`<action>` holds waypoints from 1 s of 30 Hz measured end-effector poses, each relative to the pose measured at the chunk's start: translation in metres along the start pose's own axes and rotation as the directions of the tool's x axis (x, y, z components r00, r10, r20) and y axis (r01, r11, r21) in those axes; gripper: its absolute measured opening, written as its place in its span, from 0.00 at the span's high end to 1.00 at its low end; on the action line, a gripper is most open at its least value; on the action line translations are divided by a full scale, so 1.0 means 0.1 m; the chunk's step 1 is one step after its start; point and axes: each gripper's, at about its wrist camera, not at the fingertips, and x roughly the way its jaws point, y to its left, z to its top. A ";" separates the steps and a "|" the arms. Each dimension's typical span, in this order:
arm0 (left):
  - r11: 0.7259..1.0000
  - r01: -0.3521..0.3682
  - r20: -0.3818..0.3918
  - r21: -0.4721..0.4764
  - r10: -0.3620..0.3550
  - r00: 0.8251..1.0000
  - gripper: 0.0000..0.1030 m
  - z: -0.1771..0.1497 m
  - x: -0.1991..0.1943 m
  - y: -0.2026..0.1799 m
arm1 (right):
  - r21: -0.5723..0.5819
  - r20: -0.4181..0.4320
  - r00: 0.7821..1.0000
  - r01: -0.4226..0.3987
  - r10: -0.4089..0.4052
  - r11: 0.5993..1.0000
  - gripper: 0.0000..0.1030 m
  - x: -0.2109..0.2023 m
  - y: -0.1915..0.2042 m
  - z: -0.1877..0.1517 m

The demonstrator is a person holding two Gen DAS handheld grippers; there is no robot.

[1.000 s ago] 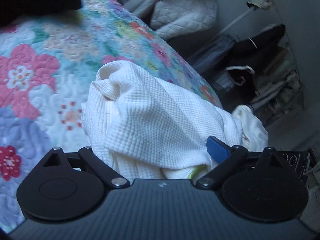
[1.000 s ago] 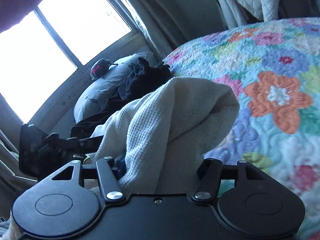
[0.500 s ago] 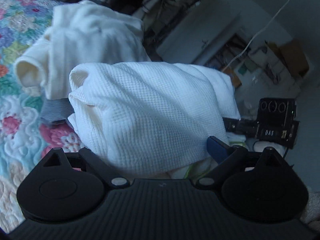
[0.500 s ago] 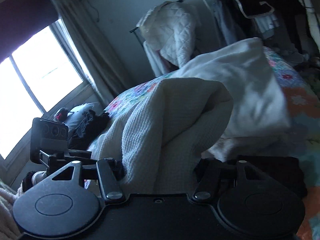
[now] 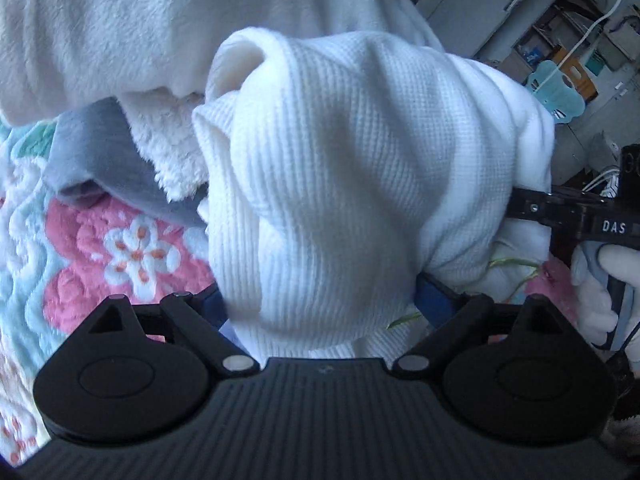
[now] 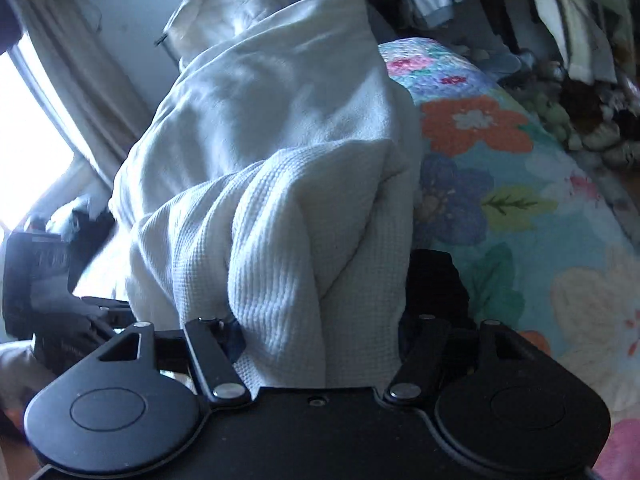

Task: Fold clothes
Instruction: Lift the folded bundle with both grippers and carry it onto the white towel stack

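A white waffle-knit garment is bunched between the fingers of my left gripper, which is shut on it. The same garment is bunched in my right gripper, also shut on it. It hangs between the two grippers just above the floral quilt. The right gripper's body shows at the right edge of the left wrist view. The left gripper's body shows at the left of the right wrist view. The fingertips are hidden in cloth.
A white fleece garment lies on a grey one on the quilt, right behind the held garment; it also shows in the right wrist view. A black garment lies beside the right gripper. Hanging clothes and clutter line the far side.
Both grippers swung with the waffle garment from the middle of the bed toward the pile of white fleece and grey clothes, which now sits close behind it. Both stayed shut on it.
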 end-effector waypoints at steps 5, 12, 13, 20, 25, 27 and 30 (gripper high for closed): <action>0.983 -0.074 0.113 0.167 0.056 0.992 0.12 -0.02 -0.49 -0.39 | -0.024 -0.017 1.000 0.023 -0.023 0.999 0.33 -0.14 -0.01 0.05; 0.981 -0.122 0.147 0.152 0.099 0.984 0.12 0.04 -0.47 -0.33 | 0.026 0.081 0.990 0.113 -0.115 0.993 0.33 -0.31 -0.20 0.13; 0.979 -0.142 0.110 0.147 0.126 0.986 0.11 0.04 -0.36 -0.30 | 0.013 0.086 0.987 0.132 -0.132 0.991 0.33 -0.34 -0.17 0.12; 0.990 -0.135 0.026 0.037 0.134 0.991 0.10 -0.14 -0.26 0.02 | -0.160 0.215 0.960 0.217 -0.181 0.963 0.35 -0.68 0.36 -0.11; 0.966 -0.216 0.047 0.142 0.211 0.976 0.09 -0.27 -0.40 -0.14 | -0.262 0.167 0.983 0.123 -0.081 0.957 0.83 -0.34 0.38 -0.07; 0.958 -0.233 0.057 0.170 0.226 0.972 0.09 -0.36 -0.50 -0.18 | -0.286 0.101 0.979 0.202 -0.180 0.937 1.00 0.07 0.19 -0.15; 0.947 -0.250 0.066 0.203 0.242 0.968 0.11 -0.49 -0.67 -0.21 | -0.287 0.107 0.966 0.255 -0.233 0.923 1.00 0.25 0.09 -0.20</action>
